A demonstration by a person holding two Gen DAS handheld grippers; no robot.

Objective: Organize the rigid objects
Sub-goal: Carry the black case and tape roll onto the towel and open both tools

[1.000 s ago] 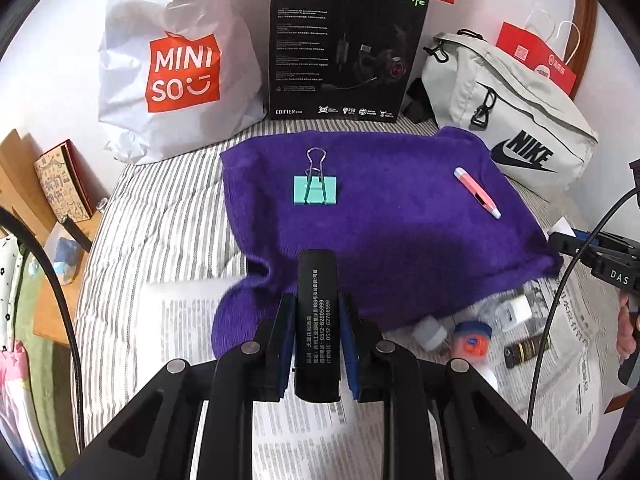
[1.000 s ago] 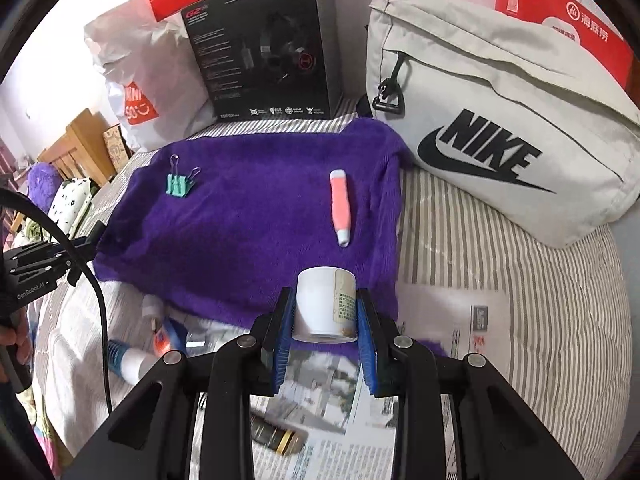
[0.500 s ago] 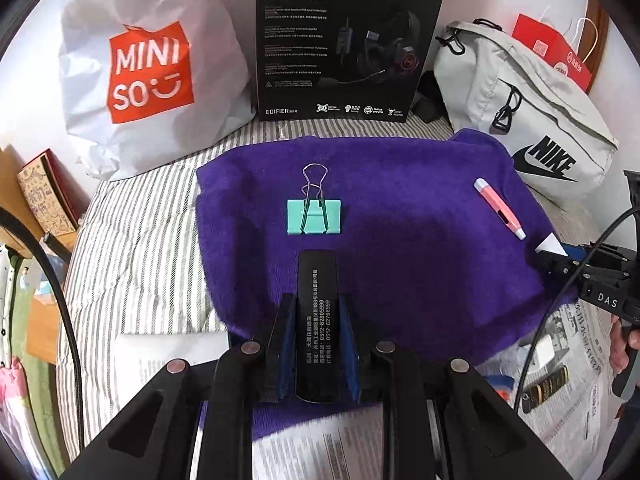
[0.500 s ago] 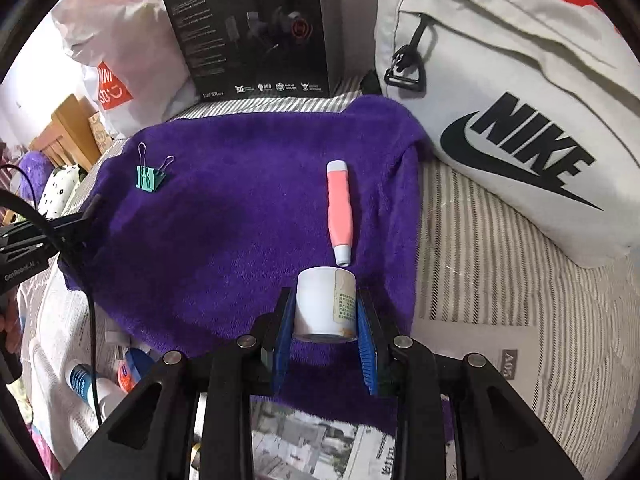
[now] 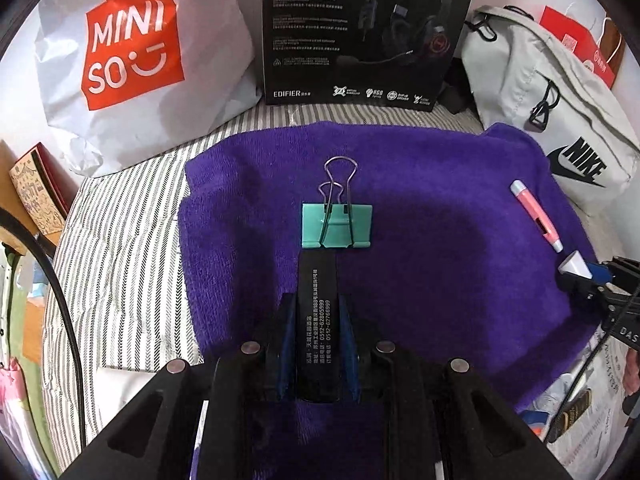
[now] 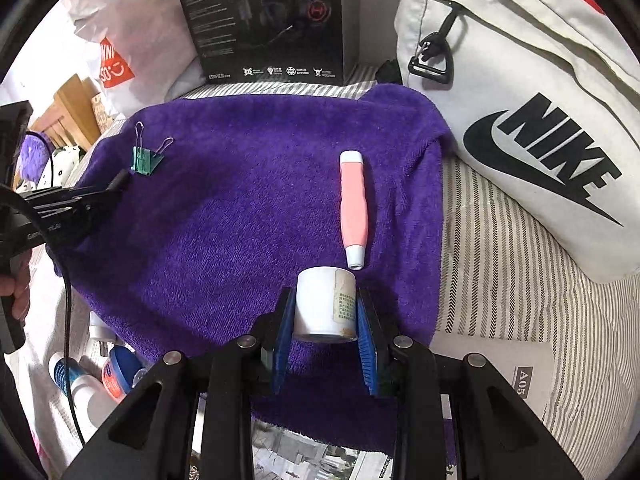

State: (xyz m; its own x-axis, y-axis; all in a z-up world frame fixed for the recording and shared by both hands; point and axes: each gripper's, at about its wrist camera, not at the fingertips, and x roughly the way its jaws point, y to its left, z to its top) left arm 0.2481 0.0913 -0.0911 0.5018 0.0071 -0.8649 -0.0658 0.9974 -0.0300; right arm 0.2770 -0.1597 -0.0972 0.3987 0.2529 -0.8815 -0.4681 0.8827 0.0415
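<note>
The purple towel [image 5: 440,280] lies spread on the striped bed [image 5: 120,240] and serves as the sorting area. Two items already rest on it: a teal binder clip [image 5: 337,226] at far left and a pink pen-shaped item [image 6: 353,208] at right, well apart. Two more items are in transit. The left tool [image 5: 316,336] pinches a flat black bar [image 5: 316,312] just near of the clip; the right tool [image 6: 325,316] pinches a white cylindrical bottle [image 6: 324,300] just near of the pink item's tip. Judged from this, the task is about half done: both held items need placing, and several small bottles [image 6: 80,376] remain on the newspaper [image 6: 320,460] at the near edge.

The towel's centre is open. The far edge is bounded by a black headset box [image 5: 368,28], a white shopping bag [image 5: 132,60] and a grey sling bag [image 6: 520,100]. A cable [image 6: 68,320] crosses the left side.
</note>
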